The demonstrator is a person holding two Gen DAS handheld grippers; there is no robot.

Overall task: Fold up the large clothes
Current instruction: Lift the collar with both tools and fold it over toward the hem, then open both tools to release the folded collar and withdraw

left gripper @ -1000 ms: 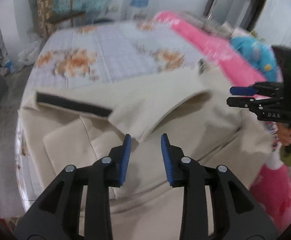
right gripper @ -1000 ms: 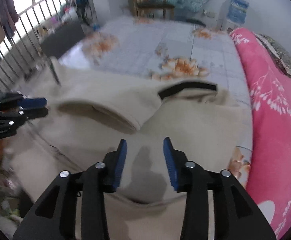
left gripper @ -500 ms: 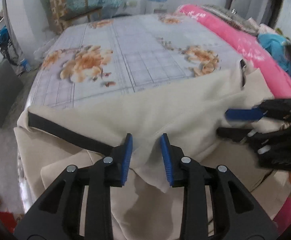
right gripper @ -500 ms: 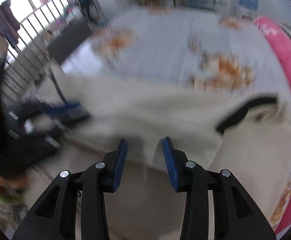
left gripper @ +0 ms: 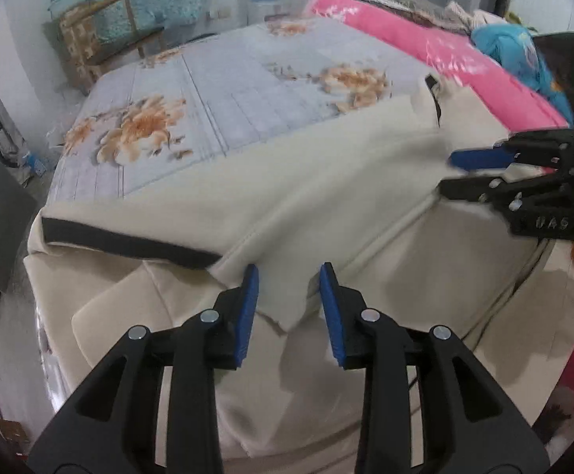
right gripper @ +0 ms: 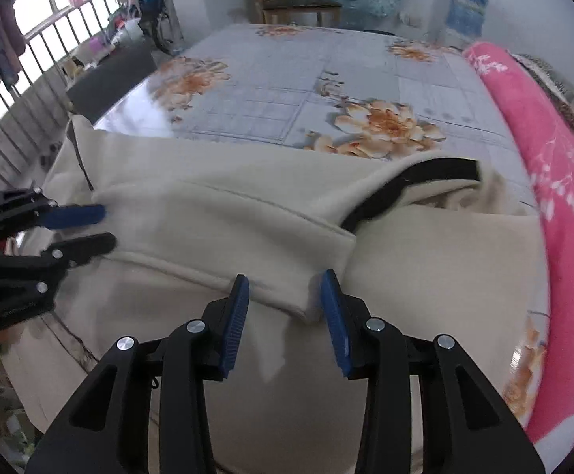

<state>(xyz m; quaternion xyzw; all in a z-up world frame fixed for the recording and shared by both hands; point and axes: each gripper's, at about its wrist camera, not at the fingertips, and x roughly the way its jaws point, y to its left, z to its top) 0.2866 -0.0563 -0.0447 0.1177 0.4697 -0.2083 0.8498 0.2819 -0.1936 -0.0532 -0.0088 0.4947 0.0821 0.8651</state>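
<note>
Hanging over the near edge of the bed, the left gripper (left gripper: 289,304) has its blue pads (left gripper: 247,308) partly apart. A folded corner of the cream coat (left gripper: 326,205) sits in the gap, but the pads do not press on it. Its jaws have just been opening a little.

The right gripper (right gripper: 285,312) looks the same: pads partly apart, with the folded cream edge lying between them and loose.

Out past both claws, the coat is spread flat, with its top part folded back toward them. A black band (left gripper: 129,241) runs along the fold, off to the left of the left claw. Another black band (right gripper: 405,189) sits past the right claw, to its right.

Farther out is the flowered bed sheet (right gripper: 287,91). A pink blanket (right gripper: 555,166) lies along the right side.
</note>
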